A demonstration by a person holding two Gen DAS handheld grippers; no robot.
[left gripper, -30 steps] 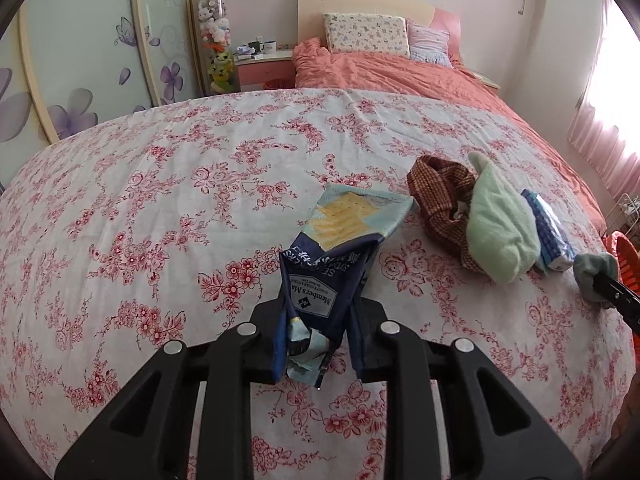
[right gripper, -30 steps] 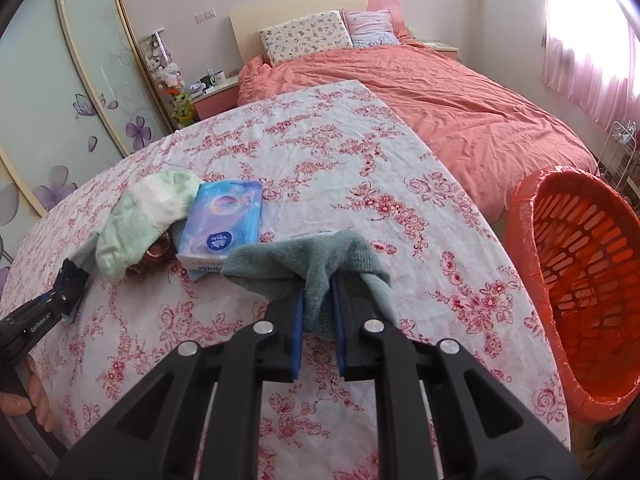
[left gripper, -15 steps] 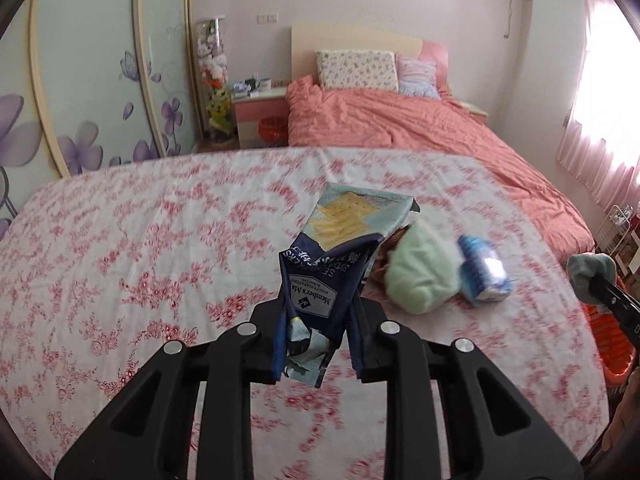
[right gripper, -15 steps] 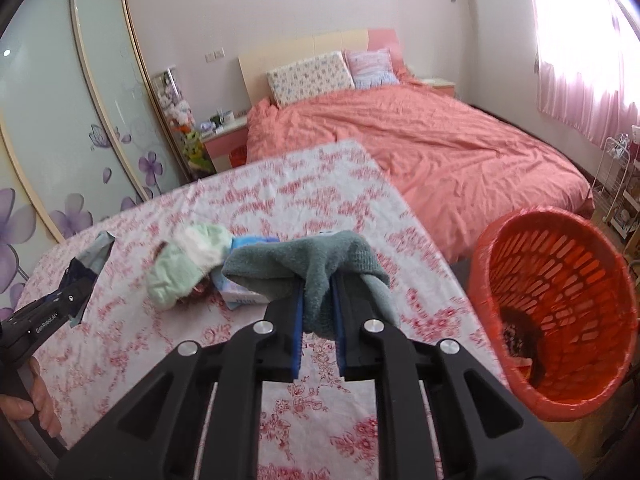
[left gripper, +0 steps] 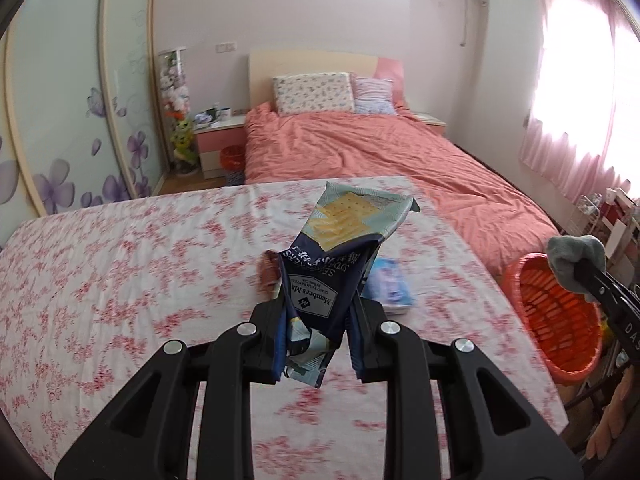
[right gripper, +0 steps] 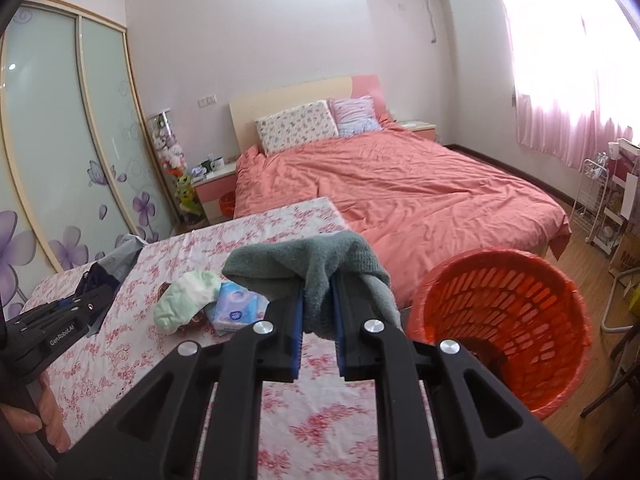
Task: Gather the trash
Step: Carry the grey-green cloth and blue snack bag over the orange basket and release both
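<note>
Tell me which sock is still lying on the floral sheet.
The pale green sock, beside the blue tissue pack; the grey sock is clamped in the right gripper.

A home bedroom: bed (right gripper: 400,188), pillows (right gripper: 296,128), wardrobe (right gripper: 60,140).

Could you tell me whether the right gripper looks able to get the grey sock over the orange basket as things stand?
Probably yes: the right gripper is shut on the grey sock, and the orange basket stands open-topped just beside it, nothing between.
</note>
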